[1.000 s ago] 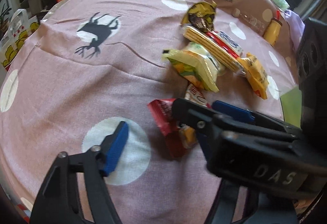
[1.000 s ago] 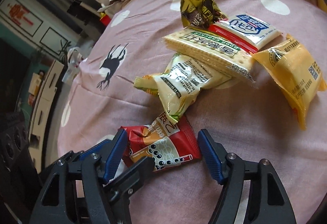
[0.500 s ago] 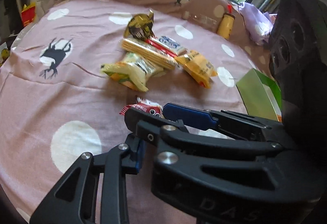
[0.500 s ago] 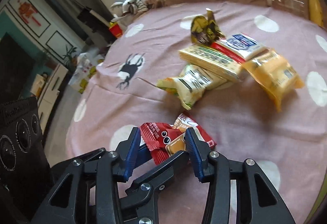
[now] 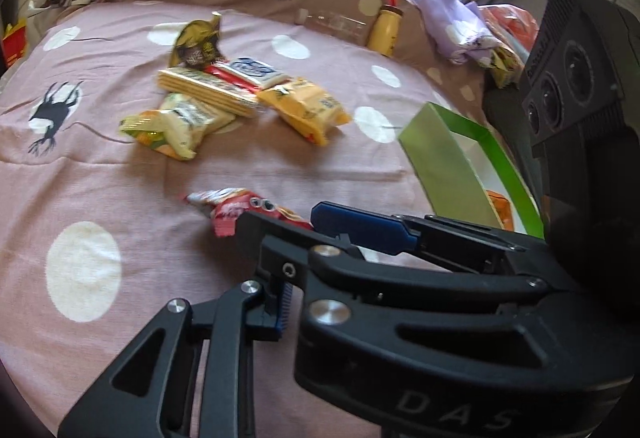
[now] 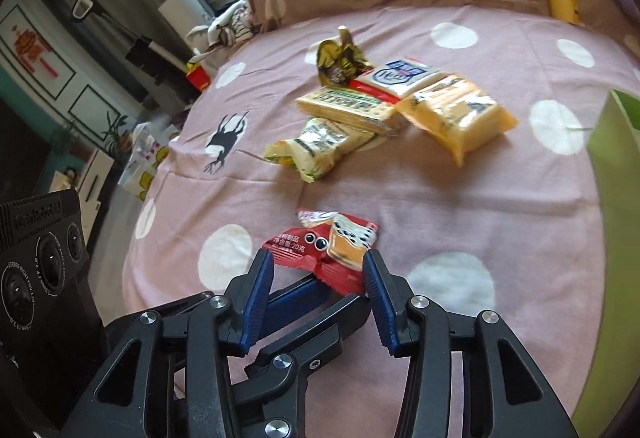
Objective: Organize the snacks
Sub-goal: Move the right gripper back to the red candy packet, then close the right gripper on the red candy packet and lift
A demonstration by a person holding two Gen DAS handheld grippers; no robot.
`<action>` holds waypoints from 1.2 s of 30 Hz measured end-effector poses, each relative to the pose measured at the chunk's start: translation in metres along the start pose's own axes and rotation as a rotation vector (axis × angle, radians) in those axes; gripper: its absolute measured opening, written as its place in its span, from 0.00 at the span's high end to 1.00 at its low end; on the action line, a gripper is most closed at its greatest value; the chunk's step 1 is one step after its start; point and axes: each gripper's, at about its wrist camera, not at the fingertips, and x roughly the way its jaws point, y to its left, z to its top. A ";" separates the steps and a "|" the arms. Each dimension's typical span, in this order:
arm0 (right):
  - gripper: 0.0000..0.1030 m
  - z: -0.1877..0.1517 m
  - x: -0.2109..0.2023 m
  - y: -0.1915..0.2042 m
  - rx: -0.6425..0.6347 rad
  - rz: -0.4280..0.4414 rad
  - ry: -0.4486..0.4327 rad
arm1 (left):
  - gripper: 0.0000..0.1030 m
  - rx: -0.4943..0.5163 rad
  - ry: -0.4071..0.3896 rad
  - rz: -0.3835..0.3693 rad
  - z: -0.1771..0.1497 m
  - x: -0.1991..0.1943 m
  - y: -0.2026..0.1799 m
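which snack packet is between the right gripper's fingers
The red bubble-tea packet, held by the right gripper. The other packets lie clustered farther back on the bedspread.

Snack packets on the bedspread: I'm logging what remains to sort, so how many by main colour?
Yellow or yellow-green: 3
Red: 1
White and red: 1
Gold-brown: 1
Total: 6

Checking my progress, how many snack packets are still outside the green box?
6: red packet in the right gripper; gold, white-blue, cracker, orange, pale-green clustered beyond.
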 end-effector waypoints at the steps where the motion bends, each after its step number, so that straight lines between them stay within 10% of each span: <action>1: 0.52 -0.002 -0.003 -0.002 0.007 -0.007 -0.004 | 0.89 0.006 0.001 -0.016 -0.001 0.001 -0.004; 7: 0.52 -0.007 -0.002 -0.017 0.048 -0.008 0.022 | 0.84 0.000 0.040 -0.018 -0.004 0.012 -0.013; 15: 0.48 -0.006 -0.014 -0.030 0.106 0.044 -0.001 | 0.35 -0.008 0.010 0.073 0.001 -0.002 0.003; 36: 0.30 -0.004 0.028 -0.066 0.258 0.147 0.079 | 0.25 -0.161 0.140 0.143 -0.006 0.028 0.038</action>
